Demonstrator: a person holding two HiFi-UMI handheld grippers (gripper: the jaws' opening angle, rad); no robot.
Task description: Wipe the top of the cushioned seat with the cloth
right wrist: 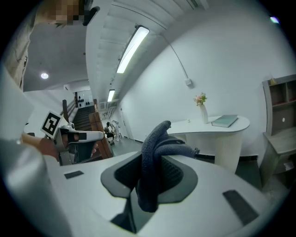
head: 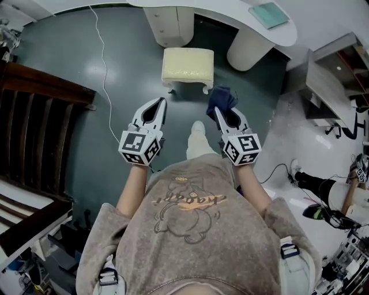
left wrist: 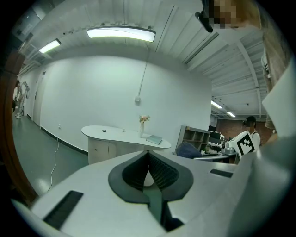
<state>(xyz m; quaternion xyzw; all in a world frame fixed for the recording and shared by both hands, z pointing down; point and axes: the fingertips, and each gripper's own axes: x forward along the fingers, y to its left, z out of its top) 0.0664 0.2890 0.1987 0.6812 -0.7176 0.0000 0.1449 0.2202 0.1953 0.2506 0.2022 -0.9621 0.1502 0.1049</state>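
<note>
The cushioned seat [head: 187, 65], a small cream stool with white legs, stands on the dark green floor ahead of me. My right gripper [head: 217, 110] is held up in the air, short of the seat's right corner, and is shut on a dark blue cloth [head: 222, 98]. In the right gripper view the cloth [right wrist: 157, 147] bunches up between the jaws of the right gripper [right wrist: 155, 155] and hangs down inside them. My left gripper [head: 162, 102] is level with it on the left, shut with nothing held. The left gripper view shows the left gripper [left wrist: 148, 159] with its pads meeting and empty.
A white curved desk [head: 236, 14] with a teal book [head: 268, 14] stands behind the seat. Dark wooden stairs [head: 34, 127] fill the left side. A white cable [head: 104, 63] runs over the floor. A grey shelf unit [head: 328, 80] stands at the right. My leg and shoe [head: 198, 141] are below the grippers.
</note>
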